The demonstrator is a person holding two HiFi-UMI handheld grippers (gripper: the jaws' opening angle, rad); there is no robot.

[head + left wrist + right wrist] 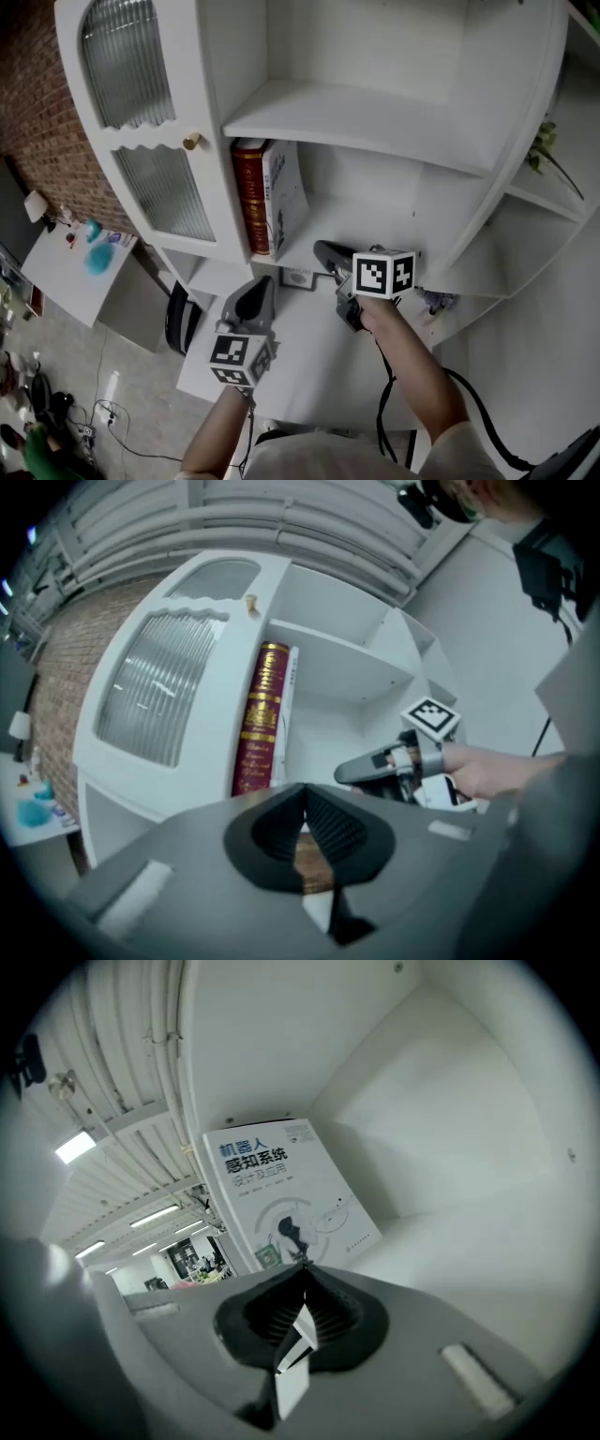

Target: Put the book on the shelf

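Book: the white book stands centre frame on the shelf, against the red book.
Left gripper: jaws together, empty.
Right gripper: jaws together, empty, near the book.
Advice: placement judged complete; draw back level, clear of the cover.

Lab/office space w/ a mock home corner: white shelf unit vs brick wall, exposed ceiling pipes, strip lights, loose cables on floor.
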